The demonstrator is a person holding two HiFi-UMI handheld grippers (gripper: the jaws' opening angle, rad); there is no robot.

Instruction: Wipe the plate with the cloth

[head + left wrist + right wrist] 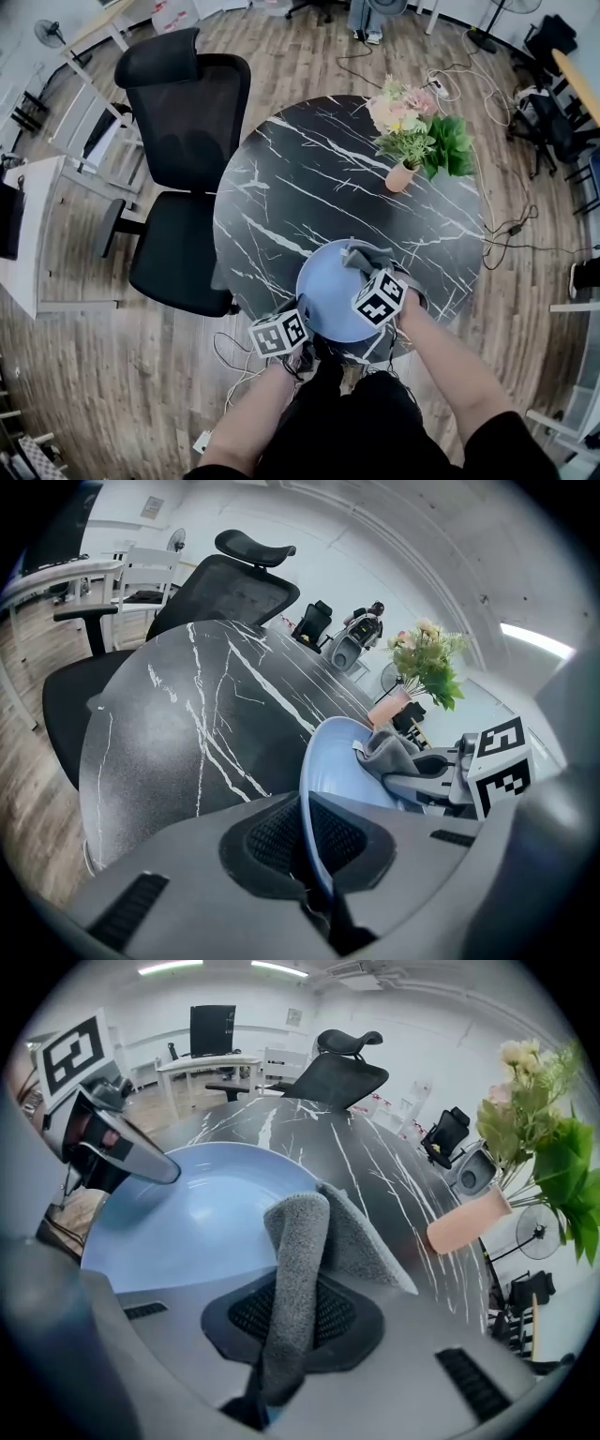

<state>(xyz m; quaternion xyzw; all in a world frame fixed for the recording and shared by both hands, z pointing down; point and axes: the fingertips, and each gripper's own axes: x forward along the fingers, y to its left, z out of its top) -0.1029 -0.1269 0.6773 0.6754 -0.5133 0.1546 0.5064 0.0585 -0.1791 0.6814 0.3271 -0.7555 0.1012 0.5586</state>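
In the head view, the marker cubes and the person's forearms [441, 361] cover the near rim of the plate [328, 291] and the jaw tips of both tools, so we read the grips from the gripper views. There the left gripper [305, 841] has its ribbed black pads closed on the plate's thin rim, which runs edge-on between them. We cannot tell whether the plate's base sits flat on the table [309, 187]. The right gripper [291, 1321] is clamped on a fold of the cloth [300, 1241], and the loose end hangs onto the plate's far right part. The lowest bit of the fold drops out of sight between the jaws. The plate is round, smooth and pale blue, with a shallow dished centre and a soft sheen. The cloth is grey with a nubby, towel-like pile and is bunched into thick folds. The round tabletop is black stone with thin white veins. The plate lies at the table's near edge, just in front of the person. Bare marble spreads beyond it to the far side, where a peach vase of flowers [400, 175] stands well apart at the far right. A black mesh office chair [187, 141] stands close against the table's left edge, and cables trail over the wood floor at the far right.
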